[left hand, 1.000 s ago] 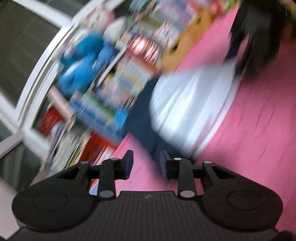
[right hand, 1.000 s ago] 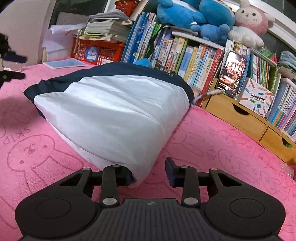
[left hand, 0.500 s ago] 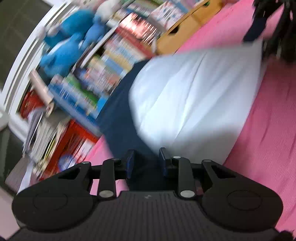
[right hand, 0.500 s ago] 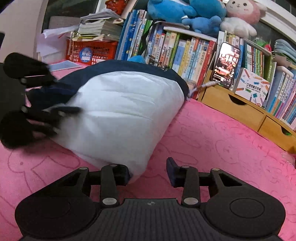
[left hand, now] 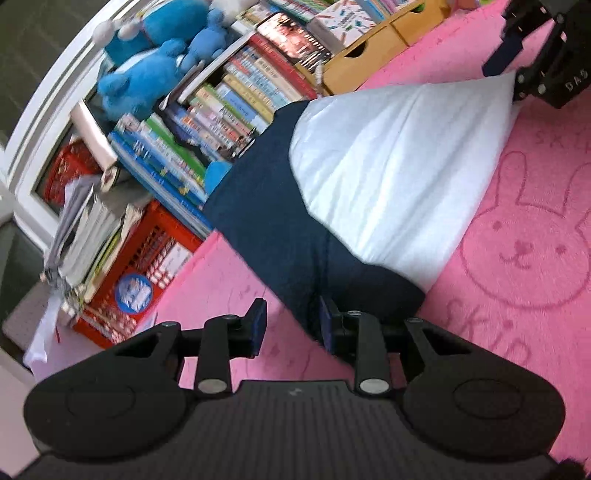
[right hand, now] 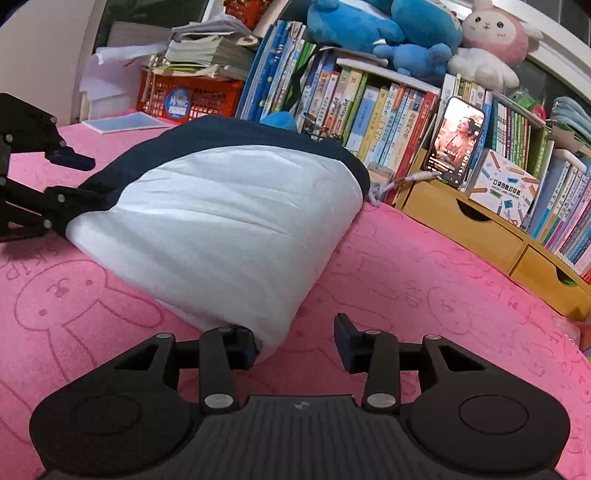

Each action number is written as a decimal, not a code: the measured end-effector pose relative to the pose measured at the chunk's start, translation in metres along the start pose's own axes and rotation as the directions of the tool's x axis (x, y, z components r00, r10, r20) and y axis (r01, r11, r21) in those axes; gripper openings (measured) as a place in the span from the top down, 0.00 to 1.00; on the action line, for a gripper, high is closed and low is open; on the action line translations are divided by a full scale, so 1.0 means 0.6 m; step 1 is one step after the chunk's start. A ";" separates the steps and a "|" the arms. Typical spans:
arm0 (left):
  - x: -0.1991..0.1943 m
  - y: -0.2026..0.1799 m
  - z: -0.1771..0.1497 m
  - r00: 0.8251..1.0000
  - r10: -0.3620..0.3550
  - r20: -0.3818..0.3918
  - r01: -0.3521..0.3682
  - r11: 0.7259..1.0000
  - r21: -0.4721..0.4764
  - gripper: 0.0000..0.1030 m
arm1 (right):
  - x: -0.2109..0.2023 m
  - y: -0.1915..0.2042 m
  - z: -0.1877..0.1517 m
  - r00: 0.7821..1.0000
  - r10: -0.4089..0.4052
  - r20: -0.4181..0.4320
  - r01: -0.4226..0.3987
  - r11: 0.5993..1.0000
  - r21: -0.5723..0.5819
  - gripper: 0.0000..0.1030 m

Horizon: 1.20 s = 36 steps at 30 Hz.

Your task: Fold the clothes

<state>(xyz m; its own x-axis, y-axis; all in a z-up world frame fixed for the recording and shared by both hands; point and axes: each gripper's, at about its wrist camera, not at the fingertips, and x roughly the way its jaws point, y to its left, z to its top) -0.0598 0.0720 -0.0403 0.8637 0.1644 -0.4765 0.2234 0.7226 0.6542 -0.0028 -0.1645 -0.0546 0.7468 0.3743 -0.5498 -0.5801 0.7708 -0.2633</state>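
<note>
Your left gripper sits at the navy end of the garment, jaws narrowly apart. The navy corner lies against the right pad; the left pad is clear of cloth over bare pink. Whether the corner is actually between the pads, can't tell.

Your right gripper has its jaws moderately wide and they've just been opening. The white corner of the garment touches its left finger; nothing is pinched, and there's open blanket in front of the right finger.

The garment lies folded in a puffy bundle on the pink bunny-print blanket, white panel on top, navy band along the far and left edges.

Beyond it: red crate with stacked papers, row of books, phone propped on a wooden drawer unit, blue plush toys on top.
</note>
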 end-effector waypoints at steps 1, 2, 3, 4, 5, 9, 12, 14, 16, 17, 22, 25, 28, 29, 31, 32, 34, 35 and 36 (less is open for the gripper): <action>-0.003 0.009 -0.006 1.000 -0.017 -0.015 0.016 0.999 -0.031 0.71 | 0.000 -0.001 0.000 1.000 0.001 0.000 -0.001 1.000 0.001 0.60; 0.000 0.018 -0.011 0.998 -0.008 -0.062 0.005 0.999 -0.050 0.70 | -0.001 -0.001 0.001 1.000 0.002 0.000 -0.002 1.000 0.001 0.60; 0.010 0.026 -0.027 0.991 0.044 -0.125 -0.051 0.997 -0.055 0.71 | 0.000 -0.003 0.001 1.000 0.001 -0.003 -0.001 1.000 0.008 0.60; 0.022 0.040 -0.053 0.977 0.112 -0.179 -0.124 0.991 -0.054 0.71 | 0.001 -0.006 0.001 1.000 0.000 -0.007 0.001 1.000 0.017 0.60; 0.027 0.054 -0.073 0.965 0.145 -0.216 -0.165 0.984 -0.073 0.71 | 0.002 -0.009 0.001 1.000 -0.002 -0.010 0.002 1.000 0.026 0.60; 0.005 0.109 -0.081 0.974 0.073 -0.216 -0.128 0.959 -0.254 0.72 | 0.002 -0.011 0.003 1.000 0.003 -0.014 -0.002 0.999 0.032 0.60; -0.015 0.110 -0.032 0.995 0.047 -0.087 -0.069 0.961 -0.267 0.71 | 0.000 0.003 0.005 1.000 -0.029 -0.008 0.029 0.999 -0.012 0.60; -0.022 0.095 0.033 1.000 -0.015 0.022 0.020 0.970 -0.244 0.71 | -0.001 0.012 0.005 0.999 -0.050 -0.003 0.050 0.998 -0.044 0.61; -0.020 0.066 0.110 0.988 -0.098 0.115 0.121 0.971 -0.206 0.71 | -0.001 0.020 0.005 0.998 -0.061 0.002 0.061 0.995 -0.073 0.62; -0.016 0.046 0.144 0.979 -0.142 0.144 0.167 0.969 -0.183 0.71 | -0.001 0.023 0.005 0.998 -0.066 0.004 0.066 0.994 -0.086 0.64; 0.059 -0.089 0.283 0.932 -0.342 0.124 0.340 0.940 0.032 0.71 | -0.001 0.036 0.005 0.998 -0.057 0.007 0.057 0.989 -0.138 0.78; 0.149 -0.140 0.309 0.935 -0.353 0.027 0.350 0.934 0.079 0.73 | 0.000 0.034 0.006 0.999 -0.052 0.004 0.052 0.990 -0.134 0.78; 0.224 -0.128 0.329 0.947 -0.320 -0.009 0.320 0.948 0.004 0.73 | 0.001 0.020 0.008 1.000 -0.025 -0.005 0.024 0.995 -0.096 0.79; 0.247 -0.118 0.336 0.954 -0.301 -0.019 0.300 0.954 -0.025 0.73 | 0.001 0.015 0.008 1.000 -0.014 -0.007 0.013 0.997 -0.082 0.79; 0.290 -0.102 0.349 0.963 -0.265 -0.040 0.262 0.963 -0.064 0.73 | 0.001 0.005 0.010 1.000 0.008 -0.012 -0.009 0.998 -0.058 0.79; 0.310 -0.095 0.355 0.967 -0.248 -0.050 0.244 0.967 -0.074 0.71 | 0.001 0.002 0.010 1.000 0.015 -0.014 -0.016 0.999 -0.049 0.79; 0.334 -0.083 0.364 0.975 -0.214 -0.059 0.208 0.974 -0.092 0.71 | 0.001 -0.004 0.011 0.999 0.027 -0.017 -0.027 0.999 -0.035 0.79; 0.346 -0.077 0.368 0.978 -0.197 -0.063 0.190 0.977 -0.101 0.71 | 0.001 -0.006 0.012 0.999 0.032 -0.017 -0.032 0.999 -0.029 0.79; 0.352 -0.069 0.371 0.982 -0.173 -0.073 0.164 0.980 -0.115 0.69 | 0.000 -0.009 0.012 0.999 0.035 -0.018 -0.036 0.999 -0.025 0.79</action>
<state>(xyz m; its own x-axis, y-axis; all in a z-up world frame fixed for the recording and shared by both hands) 0.2141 -0.0727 -0.0372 0.7770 0.0855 -0.6236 0.3081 0.8123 0.4953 0.0028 -0.1646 -0.0476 0.7198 0.3919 -0.5730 -0.6145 0.7436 -0.2635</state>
